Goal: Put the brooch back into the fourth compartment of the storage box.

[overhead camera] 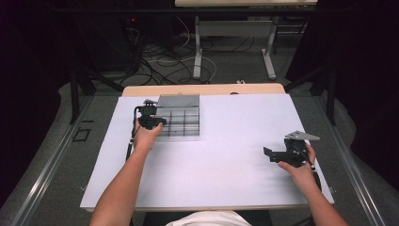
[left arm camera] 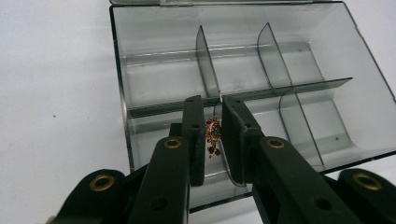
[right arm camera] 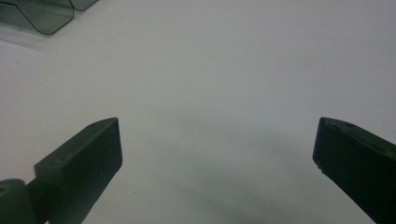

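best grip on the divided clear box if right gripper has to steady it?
Probably the near right wall of the clear box, jaws coming from above and straddling the rim. The lid stands open at the far side, and the left gripper, holding a small beaded trinket, occupies the left end.

A small gold-and-dark-red trinket (left arm camera: 213, 136) hangs pinched above the smoky compartment box's (left arm camera: 140, 70) near-left cell

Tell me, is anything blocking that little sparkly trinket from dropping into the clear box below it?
Nothing visible blocks it. The left tool is shut on the small beaded trinket and holds it over the open organizer box. It hangs close to a divider, so it could catch there or fall to either side.
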Tool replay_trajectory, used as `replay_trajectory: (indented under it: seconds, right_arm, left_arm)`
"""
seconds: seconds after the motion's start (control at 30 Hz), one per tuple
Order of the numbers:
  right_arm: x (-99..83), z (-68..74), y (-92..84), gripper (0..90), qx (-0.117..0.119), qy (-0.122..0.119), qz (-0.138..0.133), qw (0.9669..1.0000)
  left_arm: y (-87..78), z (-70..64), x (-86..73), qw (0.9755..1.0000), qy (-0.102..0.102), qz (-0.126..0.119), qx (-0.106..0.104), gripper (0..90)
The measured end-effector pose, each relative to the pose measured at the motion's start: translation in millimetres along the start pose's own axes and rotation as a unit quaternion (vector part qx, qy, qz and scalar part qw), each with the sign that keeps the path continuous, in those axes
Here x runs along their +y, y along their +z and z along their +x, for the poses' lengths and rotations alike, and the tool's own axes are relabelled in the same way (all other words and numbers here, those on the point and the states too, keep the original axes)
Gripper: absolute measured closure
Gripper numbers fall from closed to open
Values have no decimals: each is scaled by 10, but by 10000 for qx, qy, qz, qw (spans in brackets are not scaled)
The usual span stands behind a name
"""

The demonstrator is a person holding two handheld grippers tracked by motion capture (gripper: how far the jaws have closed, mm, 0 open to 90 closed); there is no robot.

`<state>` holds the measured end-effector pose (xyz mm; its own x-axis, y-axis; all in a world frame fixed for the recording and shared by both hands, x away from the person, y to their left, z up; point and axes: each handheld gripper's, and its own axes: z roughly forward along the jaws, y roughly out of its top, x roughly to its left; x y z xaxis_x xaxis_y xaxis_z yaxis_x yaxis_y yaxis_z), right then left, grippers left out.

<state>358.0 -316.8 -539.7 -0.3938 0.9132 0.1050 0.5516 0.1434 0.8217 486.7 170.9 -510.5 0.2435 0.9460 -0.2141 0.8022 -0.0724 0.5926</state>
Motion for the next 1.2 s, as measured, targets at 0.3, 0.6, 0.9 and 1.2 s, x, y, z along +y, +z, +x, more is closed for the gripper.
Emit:
replay_trajectory:
  seconds: [0.3, 0.6, 0.9, 1.2]
  right_arm:
    - [1, -1, -11, 10, -33, 3, 14, 10000]
    - [2, 6, -11, 10, -8, -5, -12, 10000]
    - [2, 12, -13, 10, -14, -11, -13, 10000]
    - [5, 15, -18, 10, -31, -37, -30, 10000]
  left_arm:
    - [63, 25, -27, 9999, -73, 35, 94, 798]
    - [61, 94, -42, 9997, -130, 74, 171, 797]
    - [55, 111, -45, 9997, -187, 31, 127, 773]
    - [-5, 115, -38, 9998, -186, -77, 81, 735]
